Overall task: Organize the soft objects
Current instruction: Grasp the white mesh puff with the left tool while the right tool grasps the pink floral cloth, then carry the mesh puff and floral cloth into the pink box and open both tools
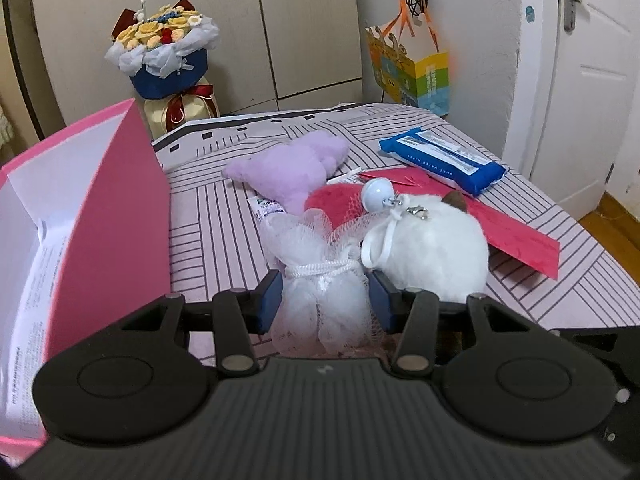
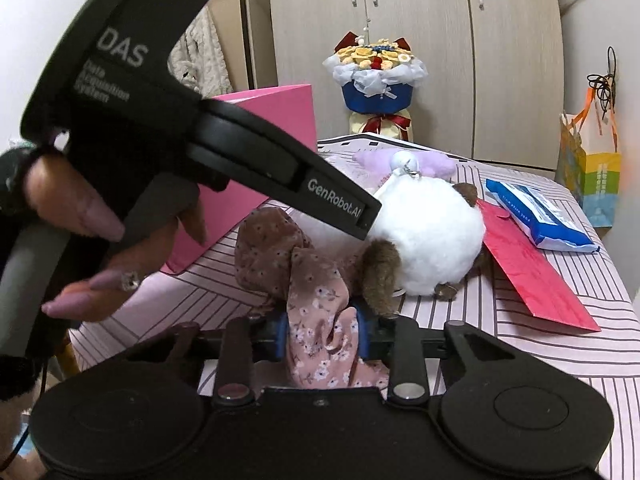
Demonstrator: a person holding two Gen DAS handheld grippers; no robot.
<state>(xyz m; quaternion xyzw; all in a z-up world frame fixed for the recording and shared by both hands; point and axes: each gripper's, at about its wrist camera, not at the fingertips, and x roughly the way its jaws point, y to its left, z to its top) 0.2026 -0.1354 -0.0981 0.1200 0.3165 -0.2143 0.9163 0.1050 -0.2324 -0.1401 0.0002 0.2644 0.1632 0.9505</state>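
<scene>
left gripper (image 1: 323,298) fingers clench the white mesh bath pouf (image 1: 320,280), light and springy, beside the white plush cat (image 1: 434,248); right gripper (image 2: 322,334) pinches the limp floral scrunchie (image 2: 316,300) in front of it.

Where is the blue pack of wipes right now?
The blue pack of wipes lies at the far right of the striped table, resting on the red envelope, behind the white plush.

A pink cloth-covered table with dark stripes (image 1: 224,216) carries a lilac plush toy (image 1: 292,164), a round white furry plush (image 1: 436,244), a flat red envelope (image 1: 520,240), a blue wipes packet (image 1: 444,160) and an open pink box (image 1: 132,184).
</scene>
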